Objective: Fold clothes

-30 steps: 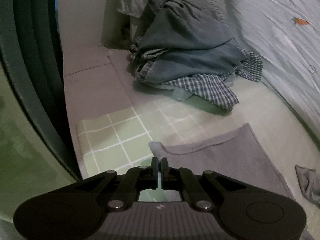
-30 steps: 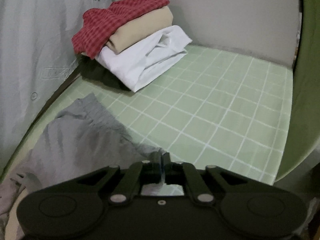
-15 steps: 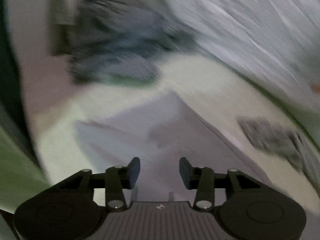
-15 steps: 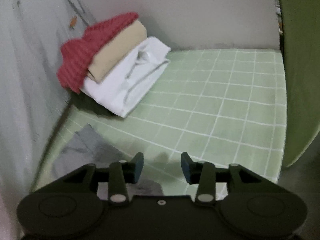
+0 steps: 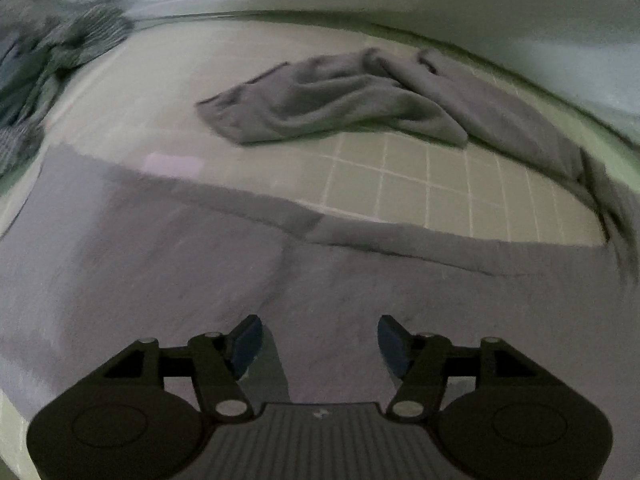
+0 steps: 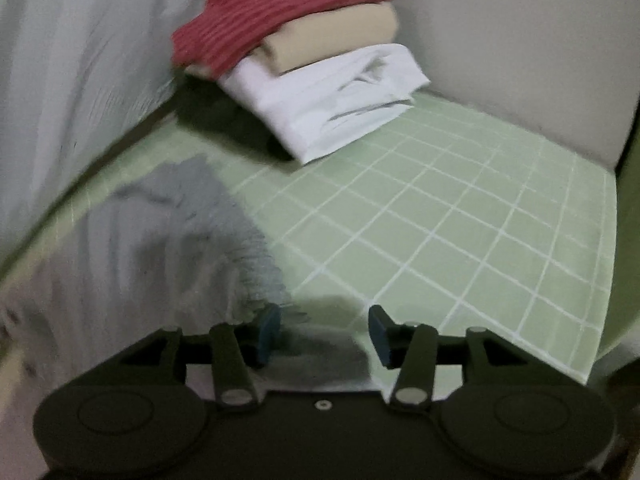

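Note:
A grey garment [image 5: 168, 264] lies spread flat on the green checked sheet [image 5: 440, 184], its two sleeves [image 5: 340, 96] bunched at the far side. My left gripper [image 5: 320, 346] hangs over the garment's body, jaws opening, nothing between them. In the right wrist view the same grey garment [image 6: 168, 232] lies at the left. My right gripper [image 6: 324, 330] is above its near edge, jaws opening, holding nothing.
A folded stack, red checked [image 6: 272, 16], beige [image 6: 340, 40] and white [image 6: 340, 100], sits in the far corner by the wall. A heap of unfolded blue and checked clothes [image 5: 44, 64] lies at the far left. A pale quilt [image 6: 68, 68] runs along the bed's far side.
Both grippers were shut on the grey garment's edge and have let go, jaws widening. The left gripper swung fast across the garment toward its sleeves. The right shifted a little.

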### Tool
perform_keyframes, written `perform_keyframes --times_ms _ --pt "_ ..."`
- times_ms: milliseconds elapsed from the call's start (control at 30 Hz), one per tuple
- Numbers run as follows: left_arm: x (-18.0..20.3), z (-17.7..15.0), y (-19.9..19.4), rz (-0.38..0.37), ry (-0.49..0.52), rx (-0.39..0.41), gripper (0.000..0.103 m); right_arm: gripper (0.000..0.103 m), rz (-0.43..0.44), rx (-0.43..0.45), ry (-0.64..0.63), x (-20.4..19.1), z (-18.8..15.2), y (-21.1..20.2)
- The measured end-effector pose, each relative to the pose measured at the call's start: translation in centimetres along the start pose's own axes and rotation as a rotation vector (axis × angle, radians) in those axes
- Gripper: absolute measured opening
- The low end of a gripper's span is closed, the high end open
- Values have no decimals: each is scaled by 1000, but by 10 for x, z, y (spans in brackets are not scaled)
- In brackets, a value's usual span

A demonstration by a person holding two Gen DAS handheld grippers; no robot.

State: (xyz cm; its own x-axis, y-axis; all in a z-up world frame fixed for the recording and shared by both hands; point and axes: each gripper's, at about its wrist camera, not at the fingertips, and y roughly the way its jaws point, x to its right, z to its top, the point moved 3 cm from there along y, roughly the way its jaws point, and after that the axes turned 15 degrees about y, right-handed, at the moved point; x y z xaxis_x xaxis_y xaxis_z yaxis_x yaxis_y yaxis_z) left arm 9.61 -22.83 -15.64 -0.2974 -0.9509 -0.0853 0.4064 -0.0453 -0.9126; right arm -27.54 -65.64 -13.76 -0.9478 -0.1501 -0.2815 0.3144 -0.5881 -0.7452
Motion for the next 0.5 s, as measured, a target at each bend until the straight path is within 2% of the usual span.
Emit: perform_keyframes --times_ms 67,233,333,467,500 --pt "3 5 5 4 29 -14 68 52 -4 4 -14 -5 -7 -4" --pt "5 14 16 12 60 -18 80 54 17 -21 6 -16 -11 -3" --pt "8 15 17 10 63 -10 82 57 1 -44 9 -15 -11 3" --pt "10 12 17 15 55 7 86 71 -41 -40 -26 -13 -15 4" --pt "11 12 18 17 54 11 87 71 -44 -41 -37 -14 -16 5"
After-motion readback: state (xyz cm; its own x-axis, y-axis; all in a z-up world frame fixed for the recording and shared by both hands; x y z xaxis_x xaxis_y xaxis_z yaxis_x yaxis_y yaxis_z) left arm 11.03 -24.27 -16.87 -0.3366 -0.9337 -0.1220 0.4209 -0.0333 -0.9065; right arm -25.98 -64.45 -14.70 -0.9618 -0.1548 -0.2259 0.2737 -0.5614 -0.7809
